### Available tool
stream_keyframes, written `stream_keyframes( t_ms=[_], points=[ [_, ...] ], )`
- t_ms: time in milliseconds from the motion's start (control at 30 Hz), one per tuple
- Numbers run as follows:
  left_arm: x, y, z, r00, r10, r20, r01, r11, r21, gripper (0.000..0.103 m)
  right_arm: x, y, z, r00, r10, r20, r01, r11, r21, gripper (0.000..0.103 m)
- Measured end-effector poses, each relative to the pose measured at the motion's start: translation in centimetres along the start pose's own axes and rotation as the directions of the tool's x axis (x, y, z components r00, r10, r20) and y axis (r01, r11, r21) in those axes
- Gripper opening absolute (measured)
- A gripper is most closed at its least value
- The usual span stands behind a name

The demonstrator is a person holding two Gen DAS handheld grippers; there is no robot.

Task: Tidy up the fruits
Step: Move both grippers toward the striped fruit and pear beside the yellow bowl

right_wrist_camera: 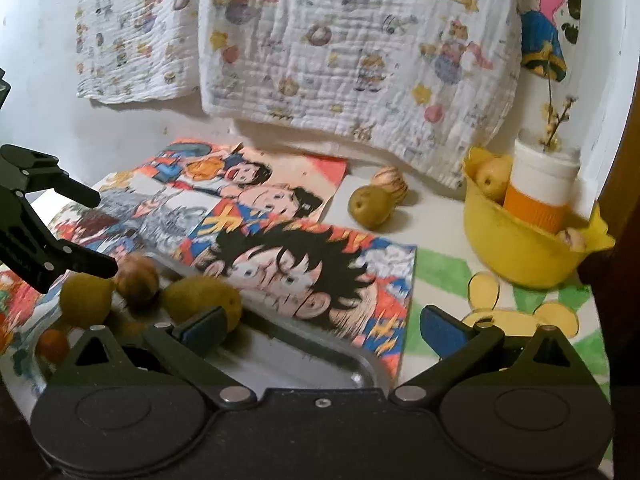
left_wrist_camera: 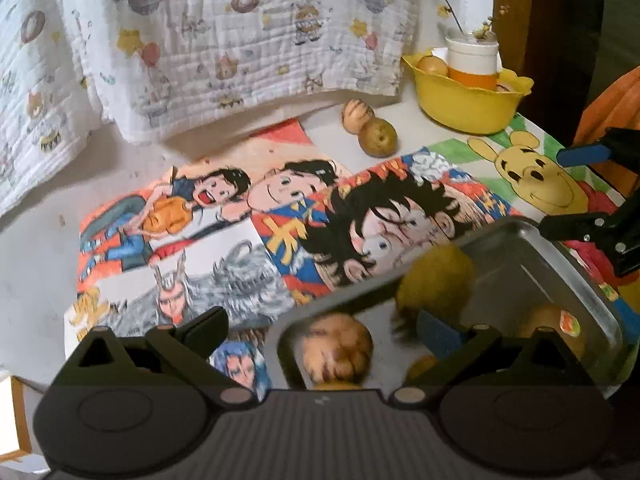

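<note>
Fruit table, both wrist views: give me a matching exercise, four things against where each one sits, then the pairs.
Things:
1. green-brown pear
2. white and orange cup
3. round brown fruit
4. striped cream-coloured fruit

Places:
A. in the metal tray
B. standing in the yellow bowl
C. on the table, nearer the cameras, touching another fruit
D. on the table, closest to the hanging printed cloth

Pairs: 1-C, 2-B, 3-A, 4-D

No text, brand, or number is legible in either view. A small sticker [left_wrist_camera: 569, 322] on a brown fruit [left_wrist_camera: 554, 330] in the metal tray [left_wrist_camera: 592, 280] at near right is too blurred to read. The cartoon posters [right_wrist_camera: 280, 240] on the desk carry drawn figures only.
</note>
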State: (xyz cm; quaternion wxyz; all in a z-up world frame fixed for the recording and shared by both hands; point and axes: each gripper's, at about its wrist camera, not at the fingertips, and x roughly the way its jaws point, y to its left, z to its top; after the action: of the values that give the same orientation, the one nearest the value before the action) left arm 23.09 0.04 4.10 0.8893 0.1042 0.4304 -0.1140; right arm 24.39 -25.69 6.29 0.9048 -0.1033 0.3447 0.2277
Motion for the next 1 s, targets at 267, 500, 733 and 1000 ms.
stream_keyframes(
  t_ms=[267,500,733,1000],
  points=[
    [1.3,1.1,2.5,1.0,0.022,0.009,-0.023,0.999,0.027,0.102,1.8,-0.6,2.3,1.0,-0.02,0.018,0.02,1.0,-0.022,0.102],
    [3.4,1.7,4.8,0.997,0.073,0.018,-0.075,0.994,0.084,0.102,3.5,-1.4,4.2,0.996,-0.054,0.064,0.055,0.998,-0.006,0.102],
    [7.6,2.2,7.3,0.995,0.096,0.004,-0.096,0.989,0.11,0.102,7.2,-1.9,3.8,0.994,-0.086,0.067,0.087,0.996,-0.003,0.102],
    [12.6,3.2,12.1,0.996,0.021,0.083,-0.022,1.0,0.014,0.102,11.2,-4.5,3.9,0.997,-0.038,0.069,0.033,0.997,0.069,0.101]
  ],
)
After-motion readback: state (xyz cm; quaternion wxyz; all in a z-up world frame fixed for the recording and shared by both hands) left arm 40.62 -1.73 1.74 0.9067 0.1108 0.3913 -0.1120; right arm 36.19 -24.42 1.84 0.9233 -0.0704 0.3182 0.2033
